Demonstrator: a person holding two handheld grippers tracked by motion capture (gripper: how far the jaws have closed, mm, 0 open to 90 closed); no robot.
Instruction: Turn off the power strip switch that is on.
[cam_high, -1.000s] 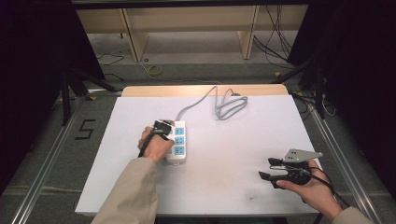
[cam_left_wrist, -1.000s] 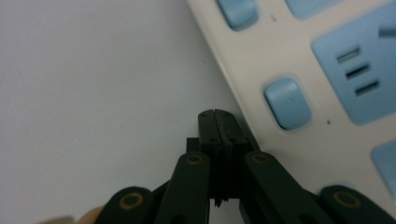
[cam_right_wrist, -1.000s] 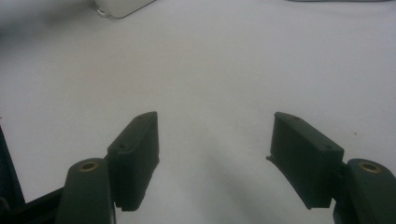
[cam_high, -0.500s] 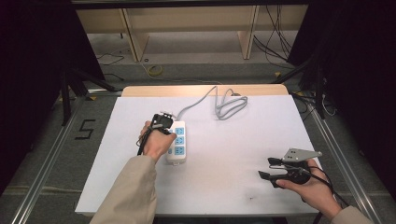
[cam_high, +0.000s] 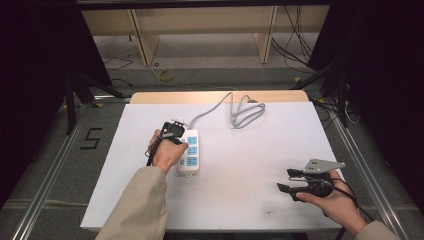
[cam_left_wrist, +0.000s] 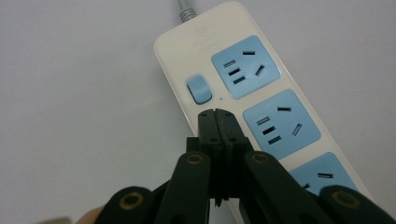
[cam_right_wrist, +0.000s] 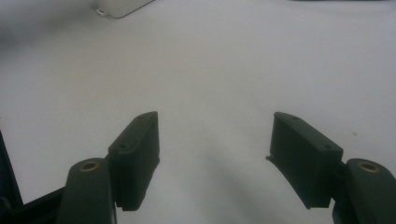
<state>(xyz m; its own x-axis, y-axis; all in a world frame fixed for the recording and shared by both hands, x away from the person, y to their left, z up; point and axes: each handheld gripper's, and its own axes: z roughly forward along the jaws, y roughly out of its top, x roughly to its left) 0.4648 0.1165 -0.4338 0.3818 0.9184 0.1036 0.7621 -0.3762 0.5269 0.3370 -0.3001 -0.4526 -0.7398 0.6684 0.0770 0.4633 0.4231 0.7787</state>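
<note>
— White table top, dark room behind it, cables on the floor. Where's the power strip?

— Left of the table's middle, lying flat, its grey cord running to a loose coil near the far edge.

— And the left gripper?

— Jaws pressed together with nothing between them, tips over the strip just below its blue switch, beside the sockets.

— The right gripper?

— Well apart from the strip, near the table's right edge, jaws spread wide over bare table.
</note>
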